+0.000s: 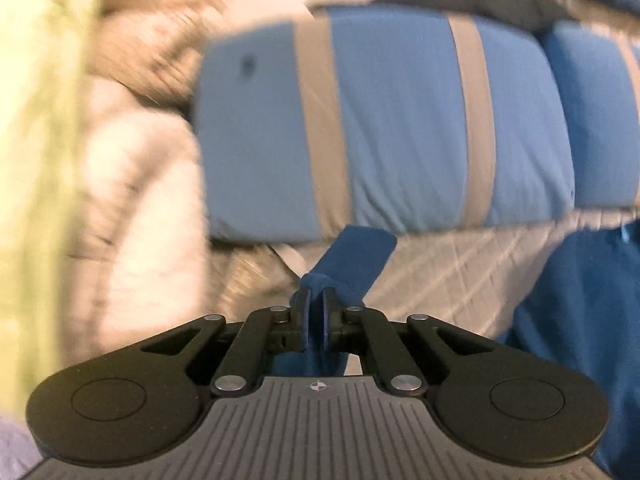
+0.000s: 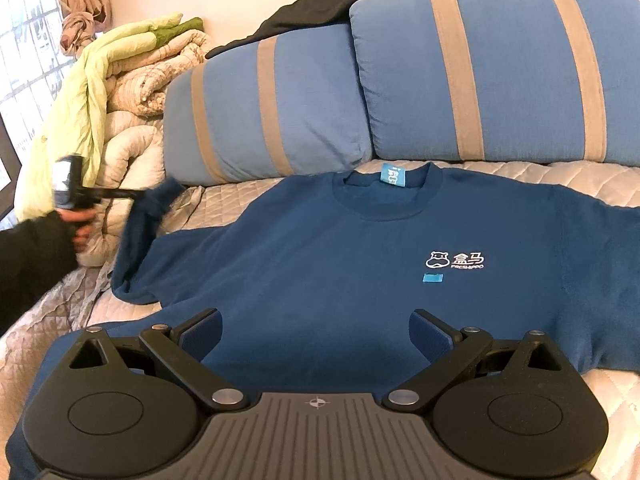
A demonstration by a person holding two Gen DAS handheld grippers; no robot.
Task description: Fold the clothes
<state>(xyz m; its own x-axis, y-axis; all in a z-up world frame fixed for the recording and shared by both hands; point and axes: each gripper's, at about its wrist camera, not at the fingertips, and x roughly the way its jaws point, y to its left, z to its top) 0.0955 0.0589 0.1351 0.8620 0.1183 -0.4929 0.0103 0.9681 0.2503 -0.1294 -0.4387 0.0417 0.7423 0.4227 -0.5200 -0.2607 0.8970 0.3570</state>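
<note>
A dark blue sweatshirt (image 2: pixel 320 256) with a white logo lies face up on the quilted bed cover, collar toward the pillows. My left gripper (image 1: pixel 316 300) is shut on the cuff of its sleeve (image 1: pixel 352 256) and holds it off the bed. In the right wrist view the left gripper (image 2: pixel 136 194) shows at the left with the lifted sleeve (image 2: pixel 144 220). My right gripper (image 2: pixel 316 330) is open and empty, low over the sweatshirt's lower front.
Two blue pillows with grey stripes (image 2: pixel 480 72) lean at the head of the bed. A pile of cream and green quilts (image 2: pixel 132 76) sits at the left. A black garment (image 2: pixel 320 4) lies on the pillows. The grey quilted cover (image 2: pixel 592 178) surrounds the sweatshirt.
</note>
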